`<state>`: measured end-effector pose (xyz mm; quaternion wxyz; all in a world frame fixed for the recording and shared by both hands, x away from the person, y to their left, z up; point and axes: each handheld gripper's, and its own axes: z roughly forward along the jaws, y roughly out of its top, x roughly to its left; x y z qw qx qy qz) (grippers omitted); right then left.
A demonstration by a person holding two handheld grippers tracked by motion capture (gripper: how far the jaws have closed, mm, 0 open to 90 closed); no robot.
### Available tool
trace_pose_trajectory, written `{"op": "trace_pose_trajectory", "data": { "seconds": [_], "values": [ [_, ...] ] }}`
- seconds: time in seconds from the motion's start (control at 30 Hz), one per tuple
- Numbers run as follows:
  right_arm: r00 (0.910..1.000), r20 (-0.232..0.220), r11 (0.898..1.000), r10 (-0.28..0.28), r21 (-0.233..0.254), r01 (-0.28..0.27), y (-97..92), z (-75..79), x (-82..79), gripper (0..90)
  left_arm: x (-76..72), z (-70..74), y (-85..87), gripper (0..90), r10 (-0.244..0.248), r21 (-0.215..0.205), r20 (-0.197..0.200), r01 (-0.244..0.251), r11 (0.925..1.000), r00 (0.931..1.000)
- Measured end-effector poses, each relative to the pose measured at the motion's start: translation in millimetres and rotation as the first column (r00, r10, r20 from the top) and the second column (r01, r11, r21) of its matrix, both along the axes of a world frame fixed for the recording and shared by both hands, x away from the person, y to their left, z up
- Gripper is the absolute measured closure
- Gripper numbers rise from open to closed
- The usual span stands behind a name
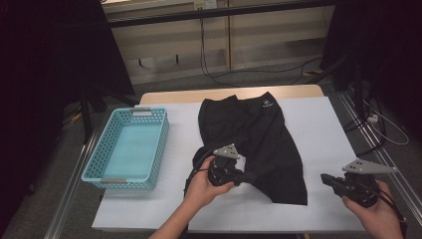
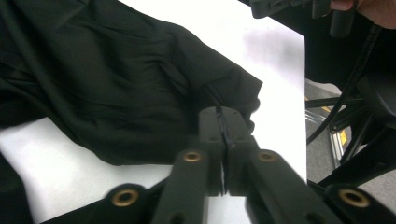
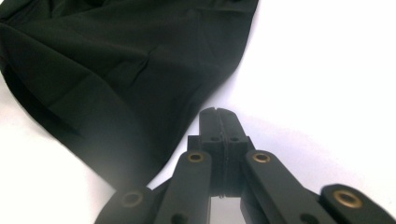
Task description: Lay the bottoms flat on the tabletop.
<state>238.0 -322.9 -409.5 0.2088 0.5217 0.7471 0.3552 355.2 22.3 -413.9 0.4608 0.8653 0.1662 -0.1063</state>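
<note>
Black shorts (image 1: 259,144) pinched — left claw (image 2: 223,122) clamped.

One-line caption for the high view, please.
Left gripper shut on the hem of black fabric shorts; right gripper shut, empty, over white table.

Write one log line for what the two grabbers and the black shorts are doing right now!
left gripper: shut on black shorts hem | right gripper: shut, holding nothing, beside shorts | blue basket: left of shorts
</note>
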Motion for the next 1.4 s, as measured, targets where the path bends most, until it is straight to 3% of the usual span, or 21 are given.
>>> {"op": "trace_pose_trajectory", "data": {
  "seconds": [0.13, 0.17, 0.3, 0.47, 0.53, 0.6, 0.67, 0.8, 0.93, 1.07, 1.3, 1.4],
  "values": [
    [1.0000, 0.005, 1.000, -0.004, -0.014, 0.004, 7.6, -5.8, 9.7, 74.5, 3.9, -3.0, 1.2, 67.0, 0.045, 0.007, 0.019, -0.045, 0.9990, 0.9988],
    [1.0000, 0.002, 1.000, -0.001, -0.014, 0.001, 11.7, -8.3, 14.0, 72.1, 5.5, -3.7, 2.1, 58.9, 0.063, 0.012, 0.043, -0.063, 0.9979, 0.9971],
    [0.9987, -0.049, 0.999, -0.016, -0.031, 0.014, 25.0, -24.1, 33.9, 66.2, 11.1, -6.0, 5.8, 39.3, 0.109, 0.026, 0.097, -0.112, 0.9934, 0.9893],
    [0.9949, -0.091, 0.997, -0.044, -0.061, 0.038, 30.5, -41.4, 45.5, 65.5, 16.8, -11.1, 10.7, 31.3, 0.133, 0.041, 0.106, -0.138, 0.9895, 0.9854],
    [0.9951, -0.091, 0.998, -0.039, -0.050, 0.034, 30.3, -41.2, 45.7, 72.5, 18.5, -12.3, 12.3, 29.3, 0.147, 0.045, 0.111, -0.153, 0.9872, 0.9829],
    [0.9955, -0.095, 1.000, -0.008, -0.016, 0.007, 29.9, -42.3, 45.7, 85.0, 20.0, -12.5, 13.6, 27.6, 0.156, 0.046, 0.106, -0.161, 0.9858, 0.9821],
    [0.9952, -0.098, 1.000, 0.011, -0.010, -0.012, 31.4, -42.6, 45.0, 90.0, 21.3, -12.3, 15.1, 26.5, 0.165, 0.051, 0.110, -0.171, 0.9840, 0.9802],
    [0.9953, -0.097, 1.000, 0.010, -0.010, -0.011, 25.9, -37.3, 41.6, 90.0, 22.6, -11.0, 18.1, 25.6, 0.174, 0.053, 0.114, -0.181, 0.9820, 0.9780],
    [0.9966, -0.068, 0.999, -0.047, -0.029, 0.045, 5.7, -29.2, 34.3, 90.0, 24.9, -10.7, 21.3, 25.3, 0.178, 0.057, 0.117, -0.186, 0.9809, 0.9769],
    [0.9931, -0.071, 0.995, -0.093, -0.038, 0.091, -7.7, -35.4, 33.6, 90.0, 26.7, -11.7, 21.9, 25.1, 0.184, 0.061, 0.123, -0.193, 0.9793, 0.9752],
    [0.9918, -0.063, 0.990, -0.111, -0.095, 0.105, -10.8, -36.3, 34.4, 90.0, 28.0, -11.2, 22.7, 24.7, 0.186, 0.063, 0.126, -0.195, 0.9787, 0.9744],
    [0.9957, -0.042, 0.995, -0.083, -0.052, 0.080, -5.3, -33.6, 32.9, 85.4, 29.4, -12.1, 24.7, 24.3, 0.192, 0.069, 0.134, -0.203, 0.9768, 0.9722]
  ]
}}
